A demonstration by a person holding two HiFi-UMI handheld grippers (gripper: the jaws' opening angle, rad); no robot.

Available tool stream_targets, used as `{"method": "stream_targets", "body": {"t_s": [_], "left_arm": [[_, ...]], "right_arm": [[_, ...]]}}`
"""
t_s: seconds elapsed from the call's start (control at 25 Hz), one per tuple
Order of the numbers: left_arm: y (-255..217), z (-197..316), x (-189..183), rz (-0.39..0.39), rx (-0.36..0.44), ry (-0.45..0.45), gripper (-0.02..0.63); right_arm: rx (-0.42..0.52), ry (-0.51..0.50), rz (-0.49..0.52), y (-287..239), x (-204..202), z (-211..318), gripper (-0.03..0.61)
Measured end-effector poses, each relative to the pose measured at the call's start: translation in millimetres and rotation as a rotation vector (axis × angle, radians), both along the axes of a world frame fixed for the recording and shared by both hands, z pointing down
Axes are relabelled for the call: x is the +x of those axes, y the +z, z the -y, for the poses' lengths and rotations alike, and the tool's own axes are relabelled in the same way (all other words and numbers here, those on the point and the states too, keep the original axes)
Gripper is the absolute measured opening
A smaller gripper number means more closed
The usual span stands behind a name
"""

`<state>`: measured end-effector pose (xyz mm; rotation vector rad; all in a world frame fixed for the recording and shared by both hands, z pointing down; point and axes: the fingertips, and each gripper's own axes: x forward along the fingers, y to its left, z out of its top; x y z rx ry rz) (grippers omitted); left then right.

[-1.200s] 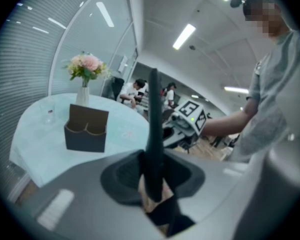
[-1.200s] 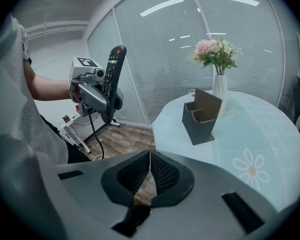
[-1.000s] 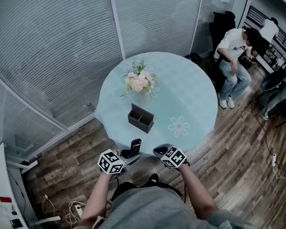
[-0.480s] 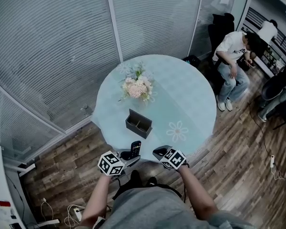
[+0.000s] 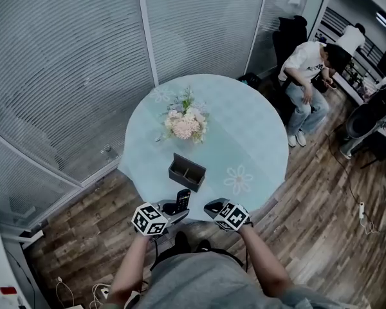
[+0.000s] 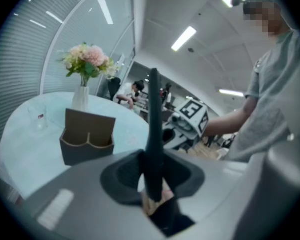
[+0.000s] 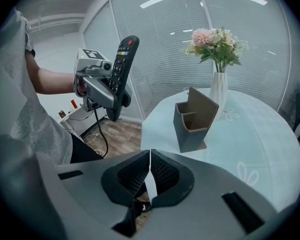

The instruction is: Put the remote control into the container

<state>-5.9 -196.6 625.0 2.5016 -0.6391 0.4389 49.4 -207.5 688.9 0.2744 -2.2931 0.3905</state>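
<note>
1. Remote control [image 7: 121,71] — a dark, slim handset clamped at its lower end between the jaws of the left gripper [image 5: 177,209]. It stands nearly upright out of those jaws. In the left gripper view it shows edge-on as a thin dark bar. In the right gripper view its keypad faces the camera, with a red button at the upper end.
2. Left gripper: jaws partly apart and closed on the remote control, pads pressing its two sides. In the head view it sits at the near edge of the table [image 5: 257,140], with the marker cube toward the person.
3. Container [image 6: 87,139] — a dark box with two side-by-side compartments and a taller back panel. It stands on the table ahead of the left gripper's jaws, well apart from the remote control.
4. Right gripper [image 7: 149,176]: jaws fully together, pad against pad. It is held just beside the left gripper at the same table edge, and the container lies ahead of it and slightly to its right.
5. Vase of flowers [image 5: 186,122]: pale blooms in a white vase, upright on the table beyond the container as seen from both grippers.
6. Table: round, with a light cloth printed with a daisy ahead of the right gripper.
7. Surroundings: blind-covered glass partitions beyond the table, a wood-plank floor, and a seated person [image 5: 307,76] far off on the right gripper's side.
</note>
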Motion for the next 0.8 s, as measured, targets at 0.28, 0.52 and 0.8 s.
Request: {"method": "stream_targets", "body": {"t_s": [0.28, 0.52, 0.8], "left_arm": [[6, 13, -21, -0.009, 0.000, 0.063, 0.089], [15, 24, -41, 0.002, 0.006, 0.132, 0.089], [19, 27, -56, 0.000, 0.004, 0.178, 0.089]], "right_arm": [[0.070, 0.081, 0.009, -9, -21, 24, 0.018], [0.092, 0.115, -0.007, -3, -41, 38, 0.018], [0.130, 0.131, 0.015, -20, -58, 46, 0.018]]}}
